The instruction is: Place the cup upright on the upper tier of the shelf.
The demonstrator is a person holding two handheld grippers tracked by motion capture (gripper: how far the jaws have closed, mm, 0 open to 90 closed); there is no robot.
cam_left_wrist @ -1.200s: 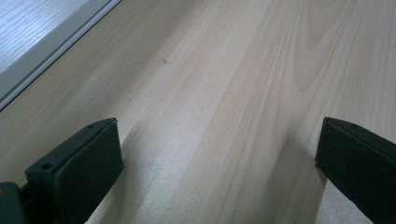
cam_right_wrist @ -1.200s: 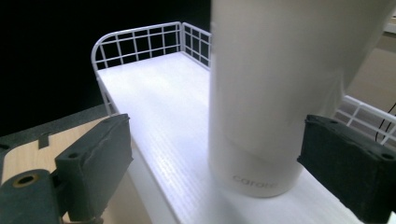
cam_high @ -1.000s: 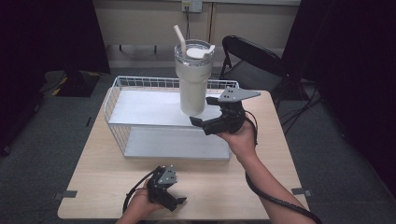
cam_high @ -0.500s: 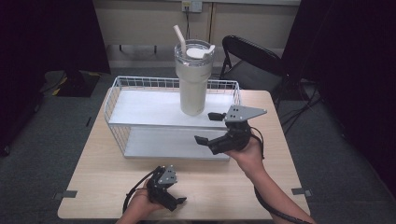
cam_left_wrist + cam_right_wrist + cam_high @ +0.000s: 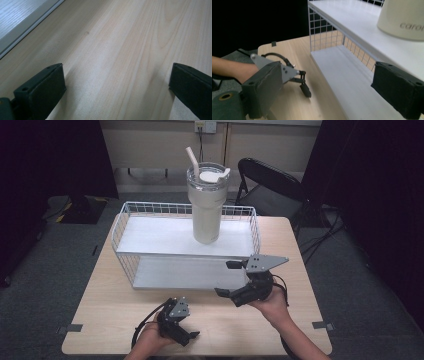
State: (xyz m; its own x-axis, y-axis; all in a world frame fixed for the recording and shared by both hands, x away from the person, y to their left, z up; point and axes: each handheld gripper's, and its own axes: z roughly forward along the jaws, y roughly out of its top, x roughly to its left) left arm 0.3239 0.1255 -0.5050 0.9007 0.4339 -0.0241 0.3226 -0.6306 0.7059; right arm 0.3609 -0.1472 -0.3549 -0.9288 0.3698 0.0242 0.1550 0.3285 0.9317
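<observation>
On the table (image 5: 125,320) we see from the high view the white wire rack (image 5: 150,275) standing along the far edge, with the cream tumbler (image 5: 206,212) upright on its upper shelf toward the right end, while the right gripper view adds lettering low on the cup's wall. The right gripper (image 5: 231,278), jaws wide and empty, hovers before the rack's front right corner, having drawn back from the tumbler since a second ago. The left gripper (image 5: 187,335) rests near the near edge, jaws wide, unmoved.

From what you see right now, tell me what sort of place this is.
Probably an indoor test or recording room, not a home: a small wooden table alone on grey carpet, a folding chair behind it, dark curtains at the sides, and a wall outlet.
</observation>
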